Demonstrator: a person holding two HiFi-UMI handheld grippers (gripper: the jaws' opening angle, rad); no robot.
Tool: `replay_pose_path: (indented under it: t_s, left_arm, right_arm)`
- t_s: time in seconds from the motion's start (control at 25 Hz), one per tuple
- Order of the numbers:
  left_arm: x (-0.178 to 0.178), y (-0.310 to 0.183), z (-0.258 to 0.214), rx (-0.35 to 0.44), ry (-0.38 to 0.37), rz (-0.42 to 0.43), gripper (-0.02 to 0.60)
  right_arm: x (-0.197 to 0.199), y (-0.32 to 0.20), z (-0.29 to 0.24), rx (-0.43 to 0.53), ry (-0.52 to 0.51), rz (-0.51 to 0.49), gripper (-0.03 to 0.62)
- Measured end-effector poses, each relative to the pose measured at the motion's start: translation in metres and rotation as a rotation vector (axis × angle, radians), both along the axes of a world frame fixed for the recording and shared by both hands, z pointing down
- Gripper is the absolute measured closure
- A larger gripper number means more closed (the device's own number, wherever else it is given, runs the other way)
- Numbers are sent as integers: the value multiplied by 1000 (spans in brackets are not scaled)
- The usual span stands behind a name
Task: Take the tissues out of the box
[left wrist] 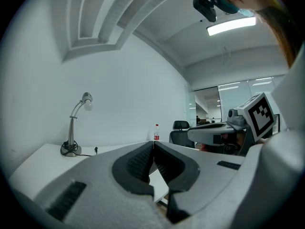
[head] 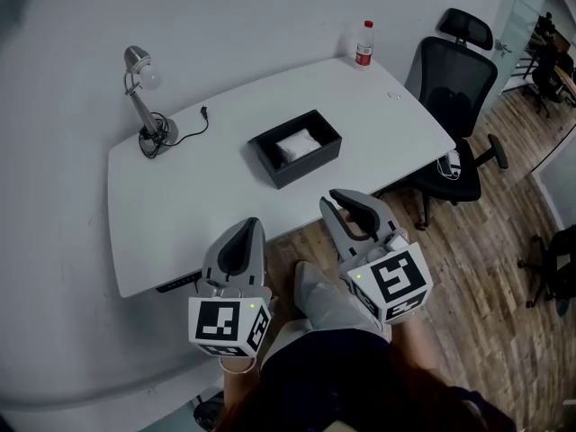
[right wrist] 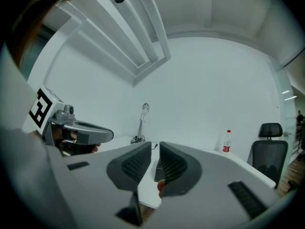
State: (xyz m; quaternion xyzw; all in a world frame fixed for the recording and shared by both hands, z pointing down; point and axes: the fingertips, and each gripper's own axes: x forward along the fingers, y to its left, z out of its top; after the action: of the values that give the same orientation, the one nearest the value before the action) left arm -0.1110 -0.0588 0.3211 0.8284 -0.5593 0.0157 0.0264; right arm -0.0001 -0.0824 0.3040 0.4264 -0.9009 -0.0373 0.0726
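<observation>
Tissues (head: 297, 143) in black box (head: 310, 166), red-labelled bottle (head: 364, 43), print unreadable

Grey left gripper (head: 250, 227) and right gripper (head: 333, 200); jaws lined with black ribbed pads (left wrist: 138, 163); each carries a black-and-white marker cube (head: 225, 324).

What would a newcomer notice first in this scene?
A black box holding white tissues sits at the middle of the white table. In the foreground, short of the table's edge, the left gripper and right gripper point toward it. A desk lamp stands at the far left corner.
</observation>
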Motion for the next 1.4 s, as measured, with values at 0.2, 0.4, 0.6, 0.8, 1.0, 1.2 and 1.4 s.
replay_pose_path:
  t_s: [0.2,0.4,0.6,0.8,1.0,1.2,1.4]
  left_arm:
    - [-1,-12,2,-1,2,7,557]
    - [-8,-27,0,-3,-1,10,557]
    - [-19,-46,3,-9,-3,5,557]
    - [-25,-68,2,-14,-9,11,557]
    - [-29,-87,1,-17,-14,22,557]
    - [-31,-106,4,-29,-15,39,557]
    - [-29,-124,6,-42,-17,60,556]
  right_arm:
    - [-4,-12,3,-8,17,-5,517]
    - [-9,-32,5,-15,27,0,511]
    - [-16,-53,10,-27,41,0,507]
    - [-22,-74,13,-41,50,5,502]
    - [-26,-96,19,-57,58,16,496]
    - [-29,-114,26,-79,87,24,482]
    - [-29,-132,33,-105,111,30,459]
